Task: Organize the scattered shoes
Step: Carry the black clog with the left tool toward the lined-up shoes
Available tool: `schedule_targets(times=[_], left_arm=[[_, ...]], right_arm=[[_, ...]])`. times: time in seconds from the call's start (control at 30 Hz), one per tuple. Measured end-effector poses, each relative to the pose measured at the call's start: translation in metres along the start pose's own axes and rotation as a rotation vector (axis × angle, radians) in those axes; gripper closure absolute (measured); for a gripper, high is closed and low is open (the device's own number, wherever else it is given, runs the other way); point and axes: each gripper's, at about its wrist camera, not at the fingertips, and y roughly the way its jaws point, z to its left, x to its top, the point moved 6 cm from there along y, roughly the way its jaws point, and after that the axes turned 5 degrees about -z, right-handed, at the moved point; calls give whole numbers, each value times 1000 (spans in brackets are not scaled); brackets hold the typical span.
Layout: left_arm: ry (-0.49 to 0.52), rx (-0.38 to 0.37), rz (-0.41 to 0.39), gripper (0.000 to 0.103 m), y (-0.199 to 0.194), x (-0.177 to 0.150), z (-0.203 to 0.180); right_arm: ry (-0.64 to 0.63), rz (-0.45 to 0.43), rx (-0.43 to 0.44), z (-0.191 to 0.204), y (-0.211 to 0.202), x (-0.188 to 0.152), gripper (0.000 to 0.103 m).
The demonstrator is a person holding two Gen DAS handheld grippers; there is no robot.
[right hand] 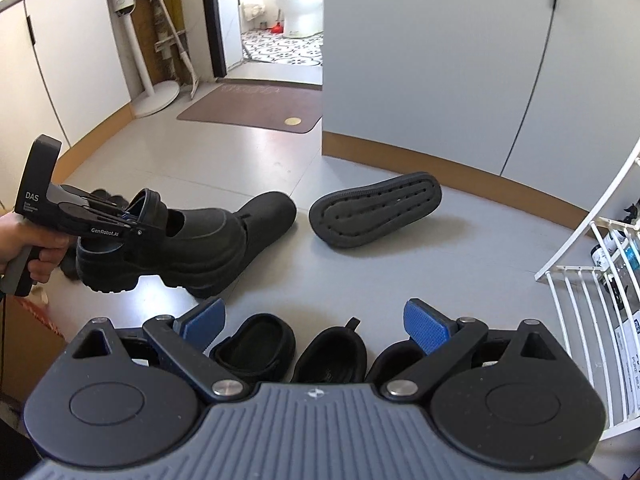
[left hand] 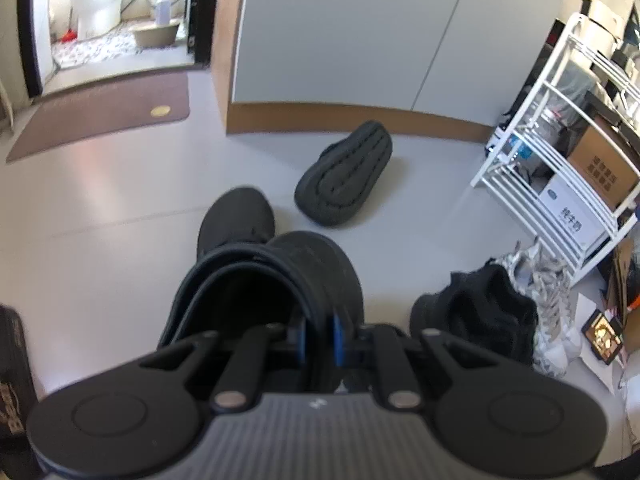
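while the left gripper (left hand: 318,334) stays out of frame detail in its own view, that view does show the blue pads clamped on the heel strap of a black chunky shoe (left hand: 280,280), carried clear of the grey floor (left hand: 100,208). upturned slipper (left hand: 344,176) lies ahead near the cupboard, white rack (left hand: 560,152) to the right.
right wrist view: right gripper (right hand: 316,326) wide open, nothing between the pads, hovering over a row of black shoes (right hand: 256,344) lined up on the floor. left gripper (right hand: 132,222) holds the shoe level, beside a second matching shoe (right hand: 264,212).
advice: keep the strap pinch firm, sole down, toe aligned with the row, set beside its mate.
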Motion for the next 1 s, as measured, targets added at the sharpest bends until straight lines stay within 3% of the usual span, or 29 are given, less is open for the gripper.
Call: schedule_targets(times=[0.6, 0.83, 1.0], left_arm=[[-5, -15, 163, 90, 19, -84, 6], [-25, -48, 185, 90, 20, -97, -2], [-23, -31, 202, 90, 25, -101, 1]], right_arm=[[-71, 90, 67, 21, 21, -26, 4], [-84, 120, 76, 23, 31, -35, 4], [-81, 121, 81, 23, 33, -35, 4]])
